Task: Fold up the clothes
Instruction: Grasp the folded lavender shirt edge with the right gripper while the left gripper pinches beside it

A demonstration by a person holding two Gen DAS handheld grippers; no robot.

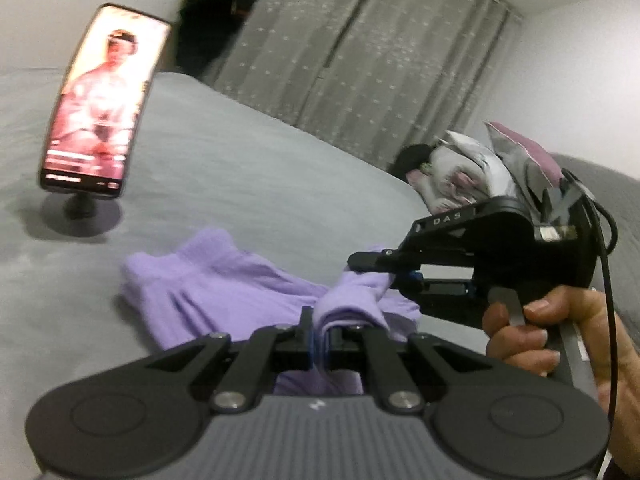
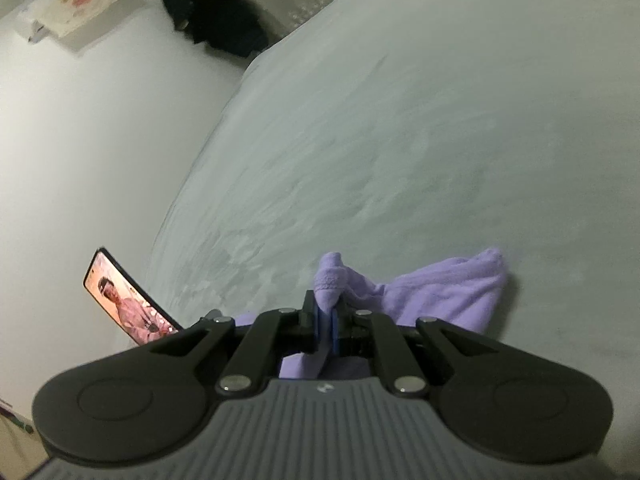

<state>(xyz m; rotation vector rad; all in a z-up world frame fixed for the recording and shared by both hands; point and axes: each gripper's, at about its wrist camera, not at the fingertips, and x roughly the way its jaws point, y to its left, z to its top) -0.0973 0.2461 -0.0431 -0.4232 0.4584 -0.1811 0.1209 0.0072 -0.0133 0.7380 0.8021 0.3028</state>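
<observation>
a purple garment (image 1: pixel 208 284) lies bunched on a grey bed (image 1: pixel 240 168). the left gripper (image 1: pixel 320 332) pinches a fold of its cloth, jaws pressed together on it. the right gripper (image 1: pixel 384 280), seen from the side in the left view, also grips a bit of the same garment, with a hand (image 1: pixel 532 332) around its handle. in the right view the garment (image 2: pixel 448 292) trails off to the right of the closed jaws. a phone (image 1: pixel 100 104) stands on a stand at the far left, its screen lit. a pile of clothes (image 1: pixel 460 176) sits at the bed's far edge, in front of a grey curtain (image 1: pixel 360 52).
</observation>
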